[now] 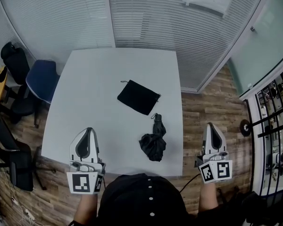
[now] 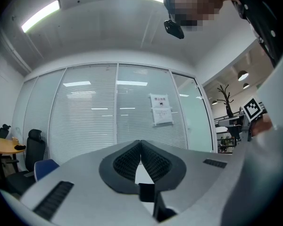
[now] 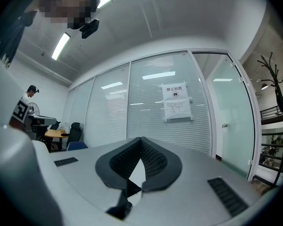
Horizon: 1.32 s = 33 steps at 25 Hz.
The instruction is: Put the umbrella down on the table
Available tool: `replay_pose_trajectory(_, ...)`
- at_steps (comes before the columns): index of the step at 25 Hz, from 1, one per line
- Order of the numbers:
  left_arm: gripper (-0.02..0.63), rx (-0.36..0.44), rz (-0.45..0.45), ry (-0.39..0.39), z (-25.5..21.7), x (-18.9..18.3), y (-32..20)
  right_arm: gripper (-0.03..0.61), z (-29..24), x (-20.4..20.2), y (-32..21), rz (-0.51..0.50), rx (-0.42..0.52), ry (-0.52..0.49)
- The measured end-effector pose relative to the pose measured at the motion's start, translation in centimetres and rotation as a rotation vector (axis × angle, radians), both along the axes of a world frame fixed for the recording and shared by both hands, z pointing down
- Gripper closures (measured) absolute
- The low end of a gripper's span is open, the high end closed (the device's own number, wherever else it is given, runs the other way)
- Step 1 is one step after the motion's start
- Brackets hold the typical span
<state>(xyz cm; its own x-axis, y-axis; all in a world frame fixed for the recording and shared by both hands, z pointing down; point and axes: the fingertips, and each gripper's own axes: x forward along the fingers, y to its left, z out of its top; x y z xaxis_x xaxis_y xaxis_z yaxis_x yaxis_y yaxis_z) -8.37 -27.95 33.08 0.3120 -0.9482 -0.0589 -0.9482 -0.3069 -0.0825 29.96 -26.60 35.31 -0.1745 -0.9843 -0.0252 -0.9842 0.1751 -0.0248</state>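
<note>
lying on table (image 1: 104, 79), umbrella (image 1: 153, 142) between both tools

The table (image 1: 85, 102) is seen as plain pale grey. The umbrella (image 1: 153, 144) and the pouch (image 1: 138, 97) are coloured black. A blue chair (image 1: 42, 79) is shown over brown wood-grain floor (image 1: 212, 112). Black-and-white square markers are carried on the white left gripper (image 1: 89, 130) and right gripper (image 1: 212, 125).
</note>
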Motion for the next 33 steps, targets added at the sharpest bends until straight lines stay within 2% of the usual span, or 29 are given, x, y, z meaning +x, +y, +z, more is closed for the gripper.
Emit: replay_pose_trajectory(33, 0.598, -0.008, 0.003, 0.01, 0.1, -0.2, 1.6, 0.549, -0.1, -2.3, 0.6, -0.047, 0.001, 0.013)
